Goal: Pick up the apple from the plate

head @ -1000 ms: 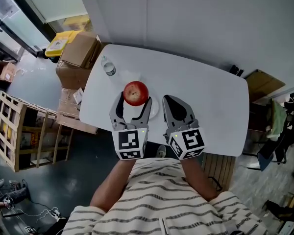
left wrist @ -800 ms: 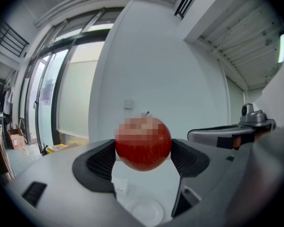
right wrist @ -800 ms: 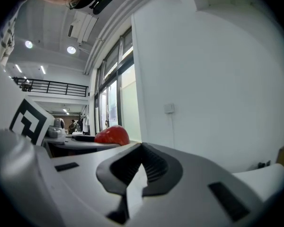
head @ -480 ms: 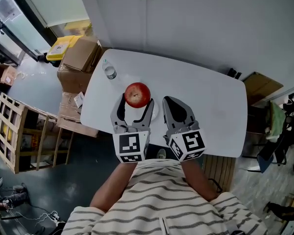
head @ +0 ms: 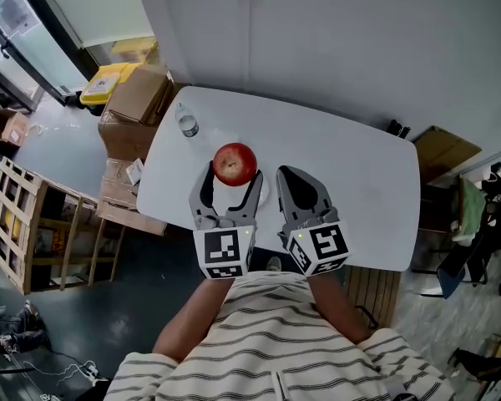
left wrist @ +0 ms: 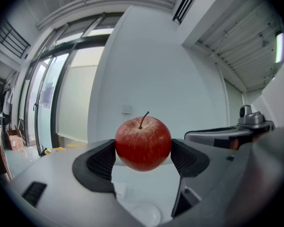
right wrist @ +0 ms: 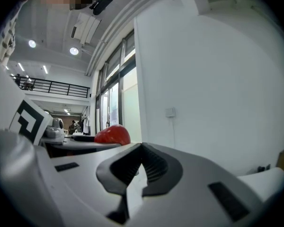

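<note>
A white table (head: 359,165) stands against a pale wall, with a dark floor round it, and I stand at its near edge. Closest to me is my striped shirt (head: 267,341), and my forearms run forward from it to the two marker cubes.

My left gripper (head: 231,174) reaches out over the table, and its jaws are clamped on the apple (head: 234,164), one ribbed pad pressed to each side. In the left gripper view the red apple (left wrist: 143,143) sits upright between the pads with its stem pointing up, filling the gap of the left gripper (left wrist: 143,150).

My right gripper (head: 285,174) is just beside the left one, to its right, also over the table. In the right gripper view the jaws of the right gripper (right wrist: 138,167) meet at the tips with nothing between them, and the apple (right wrist: 112,134) shows off to the left past the other gripper.

The white plate (head: 265,189) lies on the table under and between the two grippers. The apple seems to be held clear above it, though from overhead I cannot be sure of the gap.

Farther off, a water bottle (head: 186,124) stands near the table's far left corner. Beyond that edge cardboard boxes (head: 134,94) are stacked on the floor, with a wooden crate (head: 25,224) to their left.
</note>
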Tool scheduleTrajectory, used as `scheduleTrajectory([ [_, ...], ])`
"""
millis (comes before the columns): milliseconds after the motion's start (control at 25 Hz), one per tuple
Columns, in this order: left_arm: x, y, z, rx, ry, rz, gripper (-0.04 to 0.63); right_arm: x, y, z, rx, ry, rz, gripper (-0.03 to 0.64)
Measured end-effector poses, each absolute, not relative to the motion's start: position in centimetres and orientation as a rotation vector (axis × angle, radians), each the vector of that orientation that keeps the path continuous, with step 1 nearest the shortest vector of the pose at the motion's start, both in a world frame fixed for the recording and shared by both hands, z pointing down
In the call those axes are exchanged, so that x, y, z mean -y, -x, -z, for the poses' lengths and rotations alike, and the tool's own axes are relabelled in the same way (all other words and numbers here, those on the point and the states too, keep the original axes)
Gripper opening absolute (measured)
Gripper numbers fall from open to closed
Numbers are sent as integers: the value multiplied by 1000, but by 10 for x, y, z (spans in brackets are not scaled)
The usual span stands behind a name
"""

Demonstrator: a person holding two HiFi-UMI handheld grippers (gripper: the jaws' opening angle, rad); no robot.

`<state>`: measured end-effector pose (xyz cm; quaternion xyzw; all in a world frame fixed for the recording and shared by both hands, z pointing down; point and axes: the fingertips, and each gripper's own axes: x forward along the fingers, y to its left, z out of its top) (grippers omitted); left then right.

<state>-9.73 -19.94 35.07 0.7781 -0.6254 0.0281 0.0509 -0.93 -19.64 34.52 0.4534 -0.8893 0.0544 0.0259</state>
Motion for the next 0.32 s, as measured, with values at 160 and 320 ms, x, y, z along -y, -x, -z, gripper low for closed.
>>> scheduleTrajectory([
  [160, 197, 99, -349, 1909, -2366, -79, 373, 194, 12, -344, 2751, -1393, -164, 14],
  [320, 196, 94, -348, 1901, -2375, -67, 374, 194, 10, -343, 2756, -1386, -158, 12],
])
